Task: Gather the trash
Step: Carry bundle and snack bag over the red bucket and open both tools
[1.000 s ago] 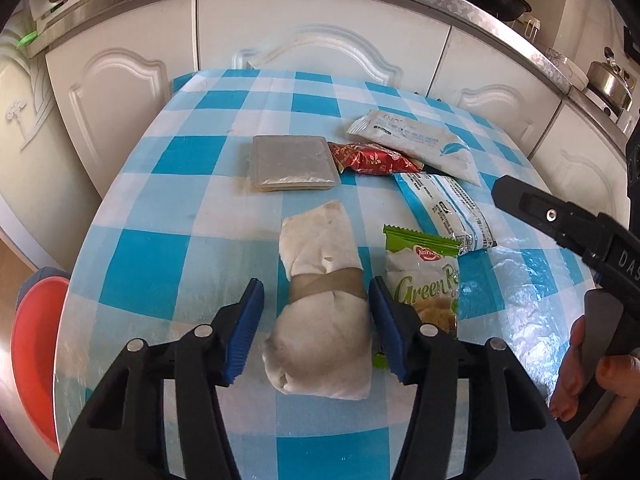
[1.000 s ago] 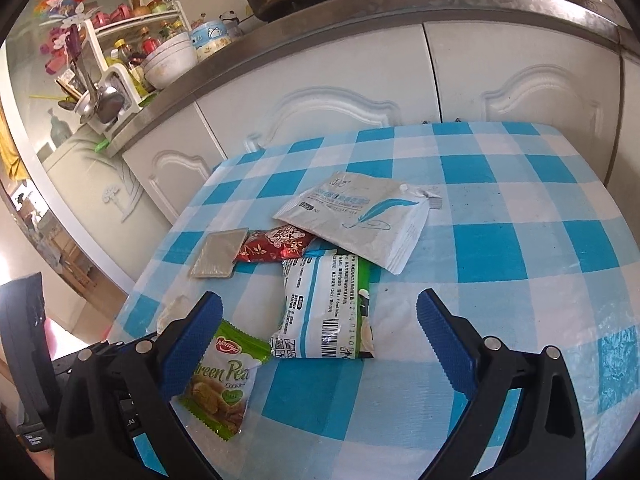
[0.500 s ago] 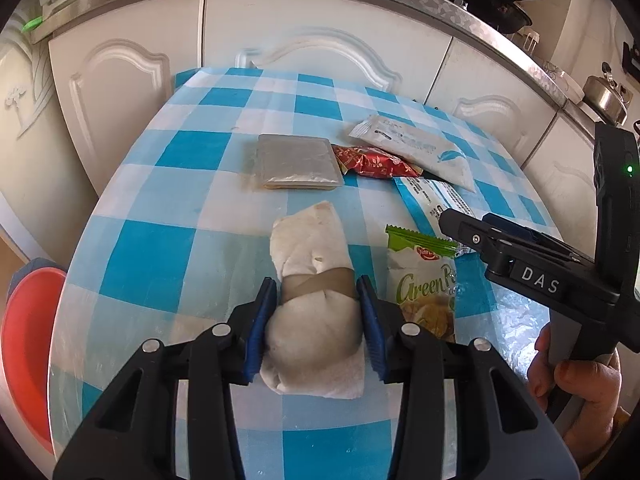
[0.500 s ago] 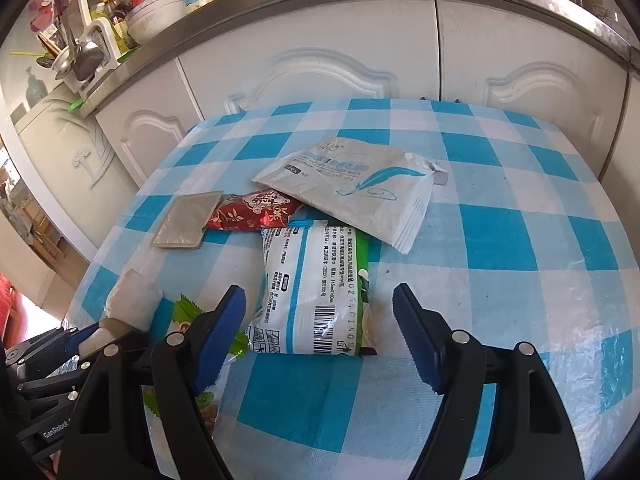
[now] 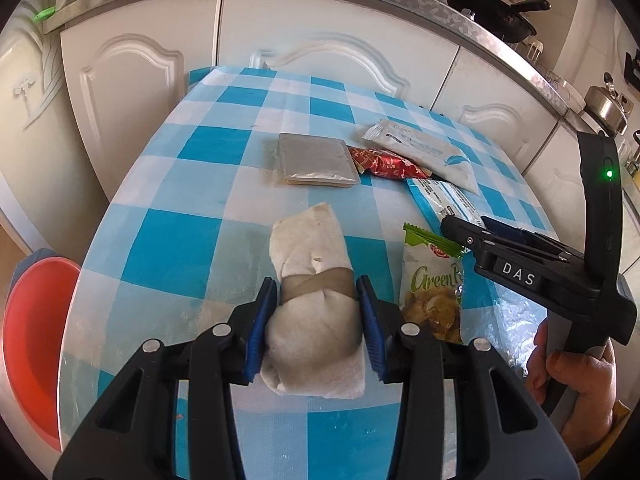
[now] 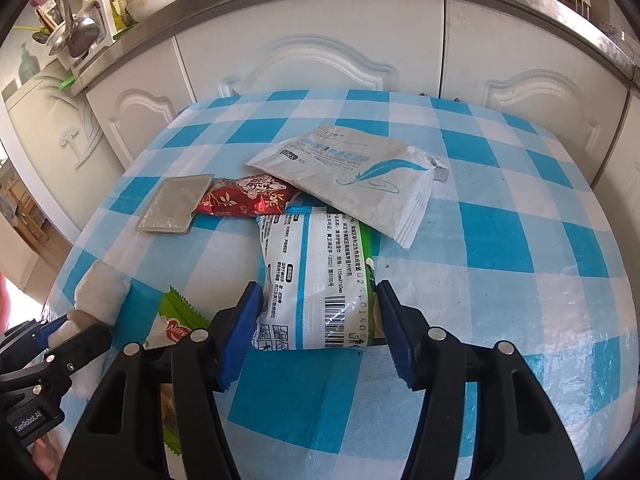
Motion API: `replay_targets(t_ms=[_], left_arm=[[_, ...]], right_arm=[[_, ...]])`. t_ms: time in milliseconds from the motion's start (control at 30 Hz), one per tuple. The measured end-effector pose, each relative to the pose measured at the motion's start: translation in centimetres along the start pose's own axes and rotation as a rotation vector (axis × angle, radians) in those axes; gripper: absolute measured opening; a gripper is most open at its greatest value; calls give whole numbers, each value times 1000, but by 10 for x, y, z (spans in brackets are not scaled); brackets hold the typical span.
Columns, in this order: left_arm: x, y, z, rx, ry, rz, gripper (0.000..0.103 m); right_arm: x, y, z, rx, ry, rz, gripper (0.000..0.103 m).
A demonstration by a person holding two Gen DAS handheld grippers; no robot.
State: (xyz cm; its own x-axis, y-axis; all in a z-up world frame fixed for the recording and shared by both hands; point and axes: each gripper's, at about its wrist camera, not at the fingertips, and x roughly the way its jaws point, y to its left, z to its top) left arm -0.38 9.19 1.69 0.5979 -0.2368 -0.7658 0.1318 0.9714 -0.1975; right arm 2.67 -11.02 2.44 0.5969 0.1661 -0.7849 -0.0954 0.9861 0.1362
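Observation:
My left gripper is shut on a white paper bundle bound with brown tape, which lies on the blue checked table. The bundle also shows in the right wrist view. My right gripper is open, its jaws on either side of the near end of a white and green packet with a barcode, close to it. A green pea snack bag lies between the two grippers.
A grey flat packet, a red wrapper and a white feather-print pouch lie further back on the table. A red basin stands on the floor to the left. White cabinets stand behind.
My left gripper closed onto the paper bundle. My right gripper moved forward over the table and narrowed around the barcode packet.

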Motion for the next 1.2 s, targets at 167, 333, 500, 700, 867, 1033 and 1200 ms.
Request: replay_targets(t_ms=[167,333,500,700,867,1033,1200], left_arm=[[-3,4,-1,-8,-6,-4,42],[-6,5,-2,-6,-13,-11,42],[-10,8,-6,-6,-17,-18,42],[-13,12,-9,-8,-21,-24,42],[-19,16,-11,-9,-28,-27,42],[-26,23,-14,-16,-38,-33,42],[-34,31,-19,-29,-52,-42,42]], right_arm=[[-2,-2,-1,14,-6,18,56],[-6,-11,-3,55,-20,42,55],[-12,-21,-7,95,-38,53,54],[-21,-27,-12,127,-68,86,52],[-26,-27,-16,140,-80,90,51],[-36,-24,-18,129,-103,69,50],[-45,-22,-21,123,-115,42,50]])
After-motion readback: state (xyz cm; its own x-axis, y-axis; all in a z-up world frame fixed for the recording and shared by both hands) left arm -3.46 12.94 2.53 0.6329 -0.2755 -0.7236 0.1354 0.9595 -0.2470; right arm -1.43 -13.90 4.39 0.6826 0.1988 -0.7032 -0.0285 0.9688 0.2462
